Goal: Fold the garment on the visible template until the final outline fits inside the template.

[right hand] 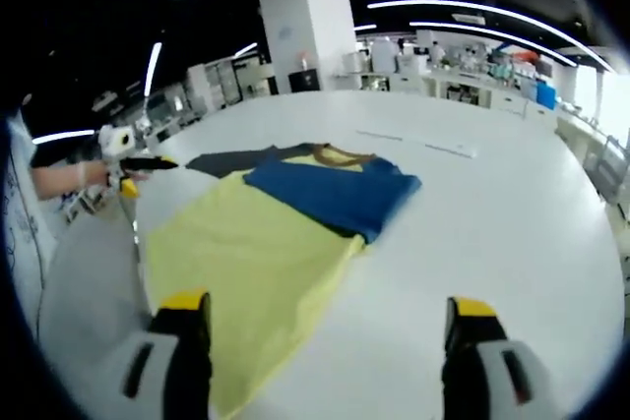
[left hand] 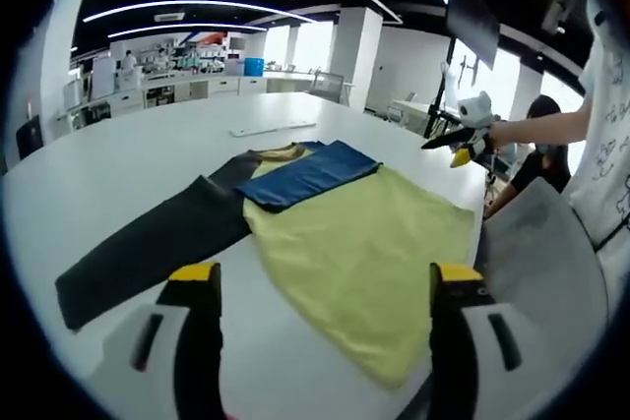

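Observation:
A long-sleeved garment lies flat on the white table (left hand: 148, 154). Its yellow body (left hand: 364, 243) spreads toward me. A blue sleeve (left hand: 310, 174) is folded across the chest, and a dark sleeve (left hand: 148, 243) stretches out to the left. My left gripper (left hand: 325, 277) hovers open over the near hem, nothing between its yellow-tipped jaws. In the right gripper view the yellow body (right hand: 246, 253) and blue sleeve (right hand: 330, 189) lie ahead, and my right gripper (right hand: 327, 307) stands open above the hem corner and bare table (right hand: 492, 223). Each gripper also shows in the other's view, hand-held: right gripper (left hand: 461, 140), left gripper (right hand: 133, 162).
A thin white strip (left hand: 271, 128) lies on the table beyond the collar, white strip (right hand: 443, 148). A grey chair back (left hand: 541, 253) stands at the table's edge, with a seated person (left hand: 539, 150) behind it. Benches and pillars fill the room beyond.

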The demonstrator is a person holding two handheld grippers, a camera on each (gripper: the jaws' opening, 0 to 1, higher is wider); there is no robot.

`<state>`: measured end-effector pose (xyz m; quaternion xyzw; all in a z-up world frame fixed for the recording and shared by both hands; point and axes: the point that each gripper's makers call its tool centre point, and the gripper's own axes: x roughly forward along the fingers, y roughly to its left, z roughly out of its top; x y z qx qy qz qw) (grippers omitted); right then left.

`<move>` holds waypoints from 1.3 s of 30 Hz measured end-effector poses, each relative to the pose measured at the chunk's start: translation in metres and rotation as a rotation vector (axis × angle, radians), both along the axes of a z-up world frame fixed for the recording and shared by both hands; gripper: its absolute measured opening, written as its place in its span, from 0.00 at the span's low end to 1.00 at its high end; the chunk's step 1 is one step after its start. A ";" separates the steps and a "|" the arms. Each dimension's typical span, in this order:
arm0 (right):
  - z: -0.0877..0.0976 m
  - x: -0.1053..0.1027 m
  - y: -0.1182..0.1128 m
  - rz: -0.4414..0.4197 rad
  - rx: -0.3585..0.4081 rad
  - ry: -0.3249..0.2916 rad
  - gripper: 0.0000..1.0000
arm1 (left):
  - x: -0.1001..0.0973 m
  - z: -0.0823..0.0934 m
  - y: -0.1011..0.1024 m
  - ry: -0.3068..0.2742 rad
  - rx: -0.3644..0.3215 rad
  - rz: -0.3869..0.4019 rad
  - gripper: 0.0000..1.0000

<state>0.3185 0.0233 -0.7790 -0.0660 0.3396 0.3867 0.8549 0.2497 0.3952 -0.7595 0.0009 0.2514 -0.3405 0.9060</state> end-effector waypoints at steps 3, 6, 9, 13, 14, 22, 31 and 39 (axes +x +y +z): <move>0.000 -0.003 0.000 -0.011 0.001 0.004 1.00 | 0.007 -0.001 0.013 -0.005 -0.009 0.035 0.79; -0.001 -0.005 -0.001 -0.015 -0.001 0.013 1.00 | 0.015 0.000 0.026 -0.021 -0.036 0.078 0.76; -0.001 -0.009 0.001 -0.017 0.002 0.022 1.00 | 0.021 -0.002 0.041 -0.017 -0.055 0.114 0.80; -0.002 -0.011 0.001 -0.013 -0.015 0.022 1.00 | 0.027 -0.004 0.057 -0.019 -0.053 0.141 0.80; -0.002 -0.012 0.001 -0.013 -0.018 0.025 1.00 | 0.031 -0.009 0.070 -0.018 -0.043 0.161 0.80; -0.008 -0.016 0.000 -0.024 -0.033 0.050 1.00 | 0.048 -0.014 0.126 -0.015 -0.073 0.271 0.80; -0.012 -0.024 -0.004 -0.054 -0.033 0.083 1.00 | 0.049 -0.029 0.185 0.019 -0.100 0.423 0.79; -0.011 -0.025 -0.001 -0.061 -0.034 0.096 1.00 | 0.046 -0.046 0.231 0.035 -0.126 0.557 0.75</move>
